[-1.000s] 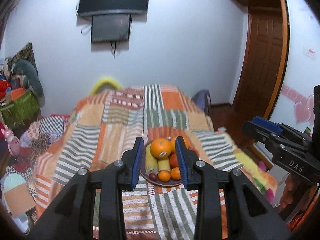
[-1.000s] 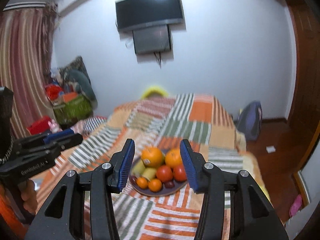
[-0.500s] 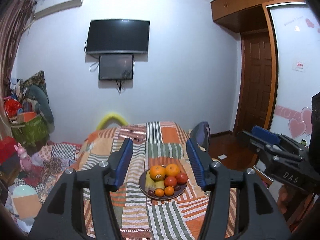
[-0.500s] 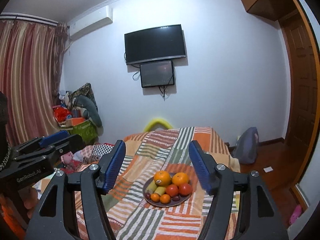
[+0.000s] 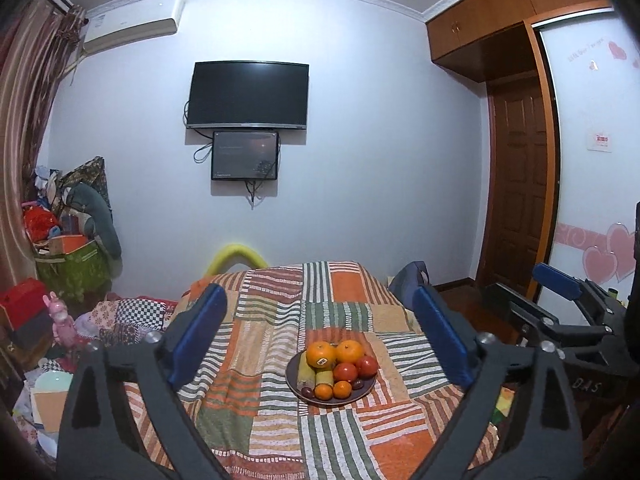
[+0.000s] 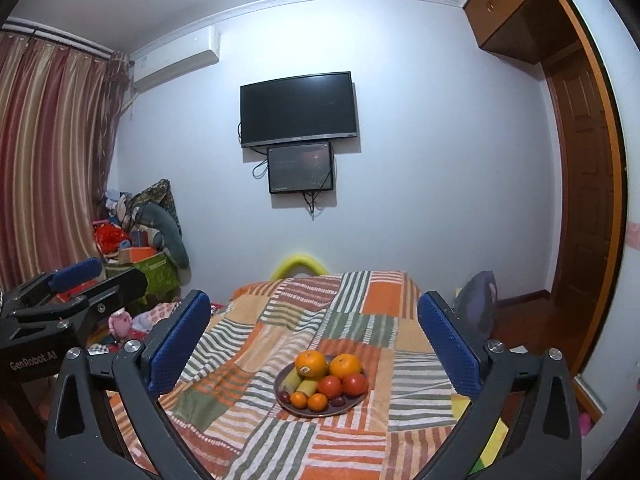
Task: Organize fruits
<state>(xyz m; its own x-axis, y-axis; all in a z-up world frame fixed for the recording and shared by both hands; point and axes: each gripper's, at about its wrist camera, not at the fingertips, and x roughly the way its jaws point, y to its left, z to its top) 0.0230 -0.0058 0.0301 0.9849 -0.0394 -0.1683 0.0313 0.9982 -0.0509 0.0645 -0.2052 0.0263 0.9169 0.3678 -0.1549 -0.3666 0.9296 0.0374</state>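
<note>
A dark round plate (image 5: 362, 396) sits on the striped patchwork blanket (image 5: 280, 328). It holds two big oranges (image 5: 321, 354), two red tomatoes (image 5: 346, 372), two green-yellow bananas (image 5: 305, 372), small mandarins (image 5: 324, 391) and dark plums. The plate also shows in the right wrist view (image 6: 352, 404). My left gripper (image 5: 320, 338) is wide open and empty, well back from the plate. My right gripper (image 6: 314, 340) is wide open and empty, also back from it. Each gripper shows at the edge of the other's view.
The blanket covers a bed or table. A pile of bags and toys (image 5: 60, 248) lies at the left. A dark bag (image 5: 412, 280) and a wooden door (image 5: 516, 184) are at the right. A TV (image 5: 248, 96) hangs on the far wall.
Both grippers have opened wide and pulled back and up from the plate. The fruit now looks smaller and farther away. The fruit itself has not moved.
</note>
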